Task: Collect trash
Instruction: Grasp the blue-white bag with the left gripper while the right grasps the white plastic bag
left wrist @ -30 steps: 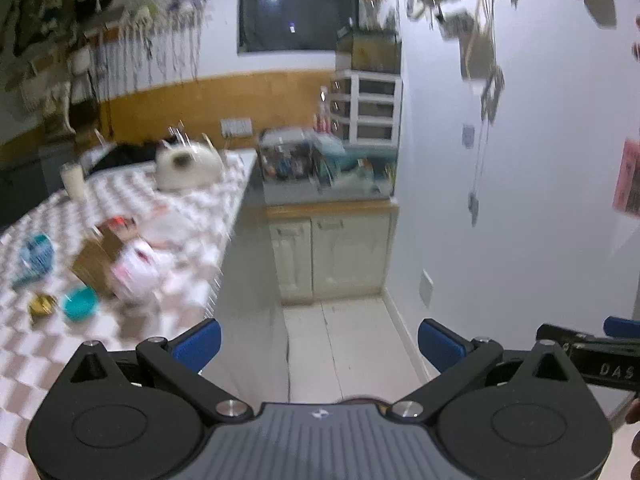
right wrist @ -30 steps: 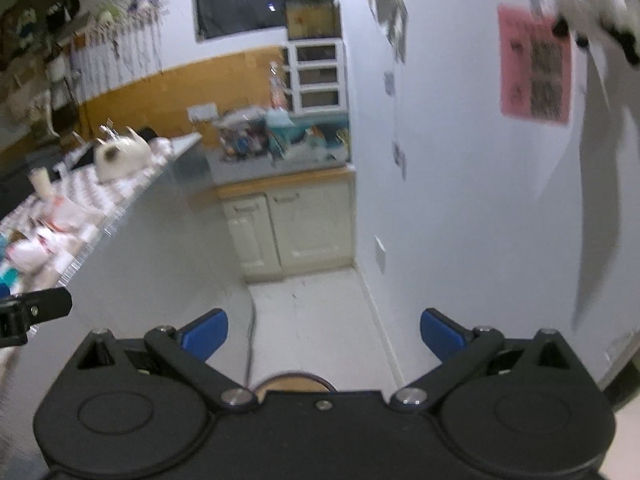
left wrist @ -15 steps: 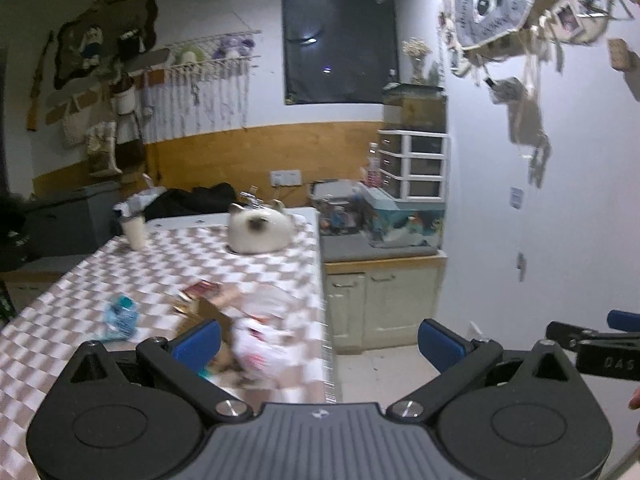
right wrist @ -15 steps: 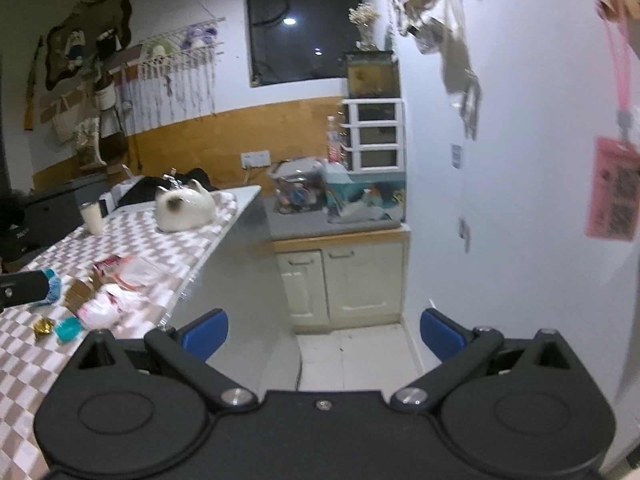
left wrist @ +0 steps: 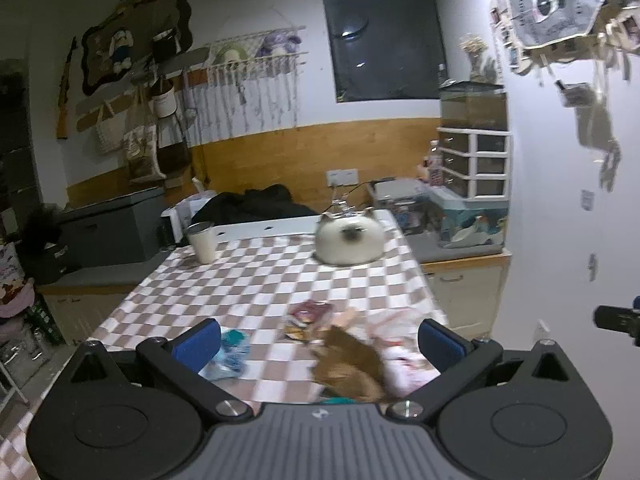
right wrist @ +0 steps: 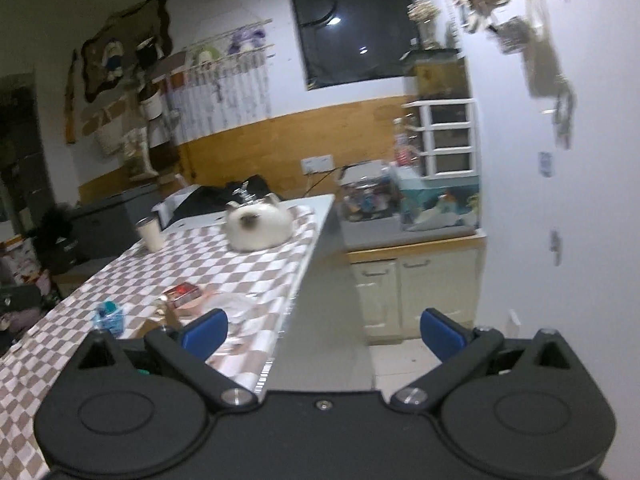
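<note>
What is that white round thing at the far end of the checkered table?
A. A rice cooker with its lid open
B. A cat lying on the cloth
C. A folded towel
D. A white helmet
B: the white shape has two ears and a dark face and lies on the checkered table, beyond the scattered wrappers.
</note>
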